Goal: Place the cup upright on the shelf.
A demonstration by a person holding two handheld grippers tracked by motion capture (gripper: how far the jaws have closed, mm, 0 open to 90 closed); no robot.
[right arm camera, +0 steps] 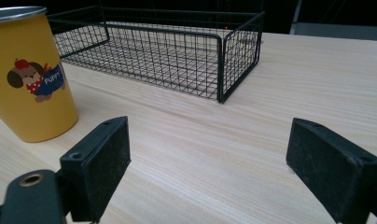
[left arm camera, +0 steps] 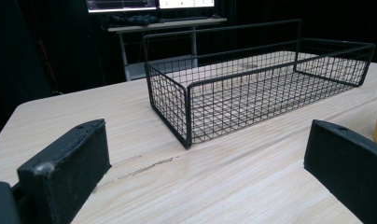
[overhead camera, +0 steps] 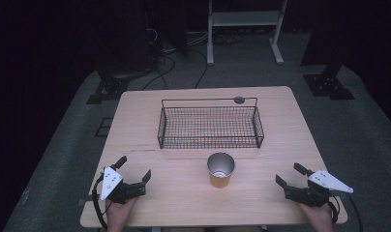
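Both grippers rest low at the near edge of the light wooden table, one at each near corner, well apart from each other.

Left gripper: jaws spread wide, nothing between them. In the left gripper view bare tabletop fills the gap between its jaws. Ahead of it and a little toward its right stands the black wire basket, with nothing visible inside, its near corner facing the jaws. At the right edge of that view shows a yellow sliver, probably the cup's side, though too little is seen to be sure.

Right gripper: jaws likewise held apart, gripping nothing. In the right gripper view only wood grain lies between them.

Yellow metal cup: upright on the table, between the two grippers, somewhat nearer the left one. From the right gripper it stands ahead and off to its left, outside the jaw gap, clear of both jaws. Silver rim, open top; a cartoon puppy print with the word "PUPPY" faces the right gripper. The cup stands just in front of the basket's near long side, not touching it.

Beyond the basket, a small dark round disc lies on the table by the far edge.
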